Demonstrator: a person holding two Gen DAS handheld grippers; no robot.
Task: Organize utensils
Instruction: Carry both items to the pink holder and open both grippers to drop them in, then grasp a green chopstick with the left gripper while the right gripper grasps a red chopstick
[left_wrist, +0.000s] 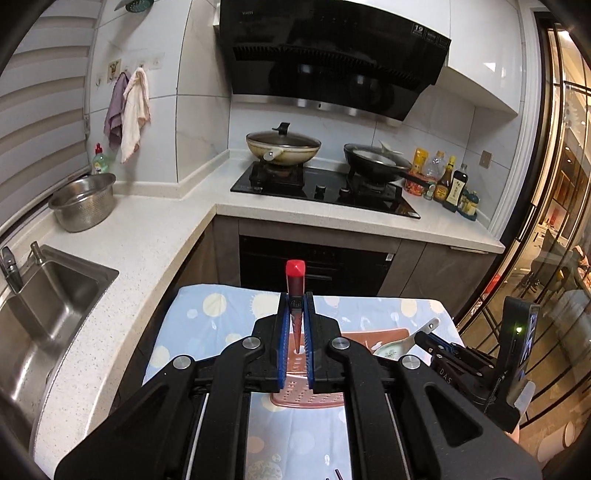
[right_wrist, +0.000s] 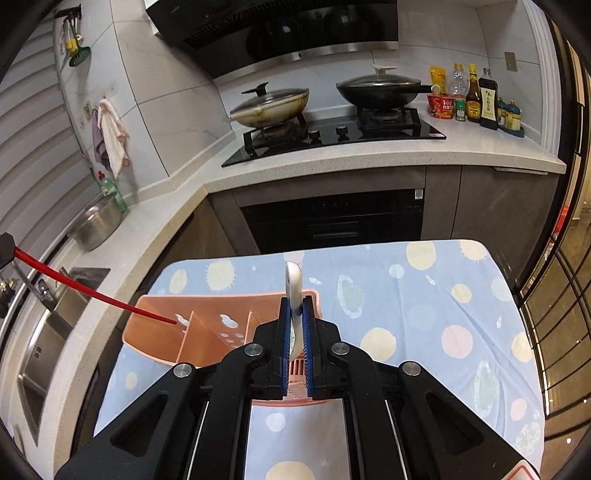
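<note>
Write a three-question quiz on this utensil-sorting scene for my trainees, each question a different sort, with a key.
1. True or false: the left tongs are empty.
2. The right tongs grip: A) a white spoon B) a fork C) a knife
3. What colour is the utensil holder on the table?

Key: 1. False, they grip a red chopstick. 2. A. 3. Pink.

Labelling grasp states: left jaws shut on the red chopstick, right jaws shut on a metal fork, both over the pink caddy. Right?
One error: the right gripper holds a white ceramic spoon, not a metal fork, as the right wrist view shows. The left gripper is shut on the red chopstick, and both are over the pink caddy.
</note>
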